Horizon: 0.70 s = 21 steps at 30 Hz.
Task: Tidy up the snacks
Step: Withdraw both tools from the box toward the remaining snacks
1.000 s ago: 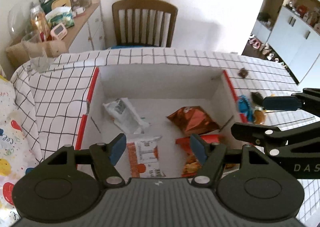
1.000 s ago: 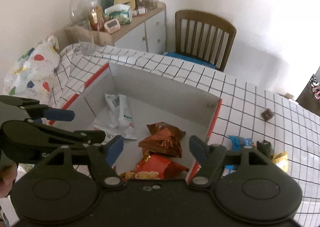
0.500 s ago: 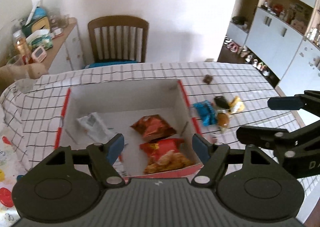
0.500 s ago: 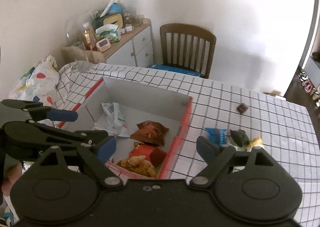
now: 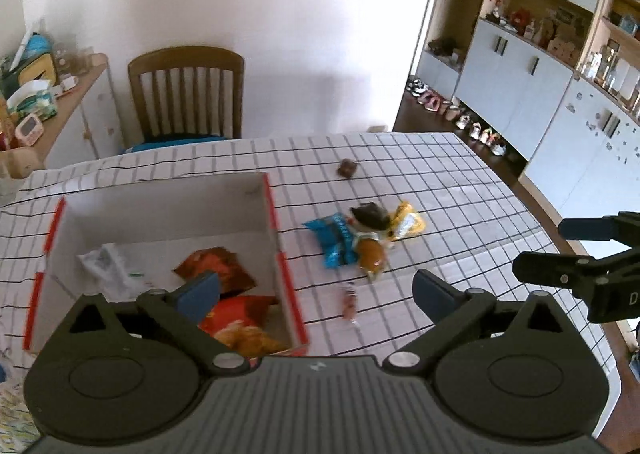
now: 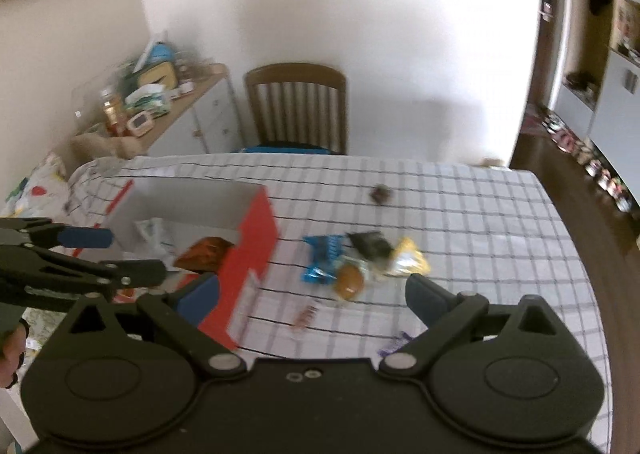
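While both tools, left point(image 5: 314, 288) and right point(image 6: 312, 292), have just spread wide with nothing between the jaws, the loose snacks point(image 5: 362, 238) lie on the desk point(image 5: 460, 190) just ahead, light, crinkly and slippery, so I would pinch a wrapper's sealed end.

A wooden chair point(image 5: 186, 94) stands behind the checked tablecloth point(image 5: 440, 182), beside a cluttered sideboard point(image 5: 60, 106).
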### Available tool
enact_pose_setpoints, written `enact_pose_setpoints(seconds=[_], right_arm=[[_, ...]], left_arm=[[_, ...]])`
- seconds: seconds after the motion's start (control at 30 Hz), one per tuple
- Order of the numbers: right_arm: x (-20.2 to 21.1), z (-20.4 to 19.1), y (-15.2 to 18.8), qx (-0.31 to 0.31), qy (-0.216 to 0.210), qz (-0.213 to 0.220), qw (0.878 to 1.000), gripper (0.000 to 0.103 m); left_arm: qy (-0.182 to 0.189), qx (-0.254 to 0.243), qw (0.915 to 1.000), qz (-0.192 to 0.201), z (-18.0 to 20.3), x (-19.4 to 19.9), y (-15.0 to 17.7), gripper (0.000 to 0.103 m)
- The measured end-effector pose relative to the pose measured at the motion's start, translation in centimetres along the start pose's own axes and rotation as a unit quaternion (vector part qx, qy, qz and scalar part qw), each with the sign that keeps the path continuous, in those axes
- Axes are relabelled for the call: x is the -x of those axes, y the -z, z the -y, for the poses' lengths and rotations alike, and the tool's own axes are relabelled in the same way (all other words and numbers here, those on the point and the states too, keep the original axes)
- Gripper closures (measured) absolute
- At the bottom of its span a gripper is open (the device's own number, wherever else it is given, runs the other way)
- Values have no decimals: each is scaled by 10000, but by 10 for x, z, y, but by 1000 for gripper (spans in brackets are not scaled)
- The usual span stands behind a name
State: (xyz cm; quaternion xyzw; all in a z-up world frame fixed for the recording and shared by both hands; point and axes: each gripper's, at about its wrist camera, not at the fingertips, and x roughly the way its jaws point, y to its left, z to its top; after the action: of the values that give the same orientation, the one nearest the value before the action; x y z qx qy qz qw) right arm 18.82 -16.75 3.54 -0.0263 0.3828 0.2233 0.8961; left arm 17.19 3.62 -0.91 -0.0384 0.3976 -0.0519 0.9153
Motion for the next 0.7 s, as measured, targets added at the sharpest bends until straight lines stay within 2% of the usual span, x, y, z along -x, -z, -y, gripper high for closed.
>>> enact_pose_setpoints(seconds=[0.13, 0.3, 0.7], right_arm=[[-1, 30, 13, -188, 129, -83, 9997, 3], [-12, 60, 27, -385, 266, -291, 9985, 4], [-68, 111, 44, -1331, 533, -961, 9850, 11]], left_arm=[[-15, -57, 9998, -199, 23, -21, 2, 0], [-251, -173, 9989, -362, 48, -50, 7, 0], [-714, -335, 9959, -444, 81, -106, 21, 0]])
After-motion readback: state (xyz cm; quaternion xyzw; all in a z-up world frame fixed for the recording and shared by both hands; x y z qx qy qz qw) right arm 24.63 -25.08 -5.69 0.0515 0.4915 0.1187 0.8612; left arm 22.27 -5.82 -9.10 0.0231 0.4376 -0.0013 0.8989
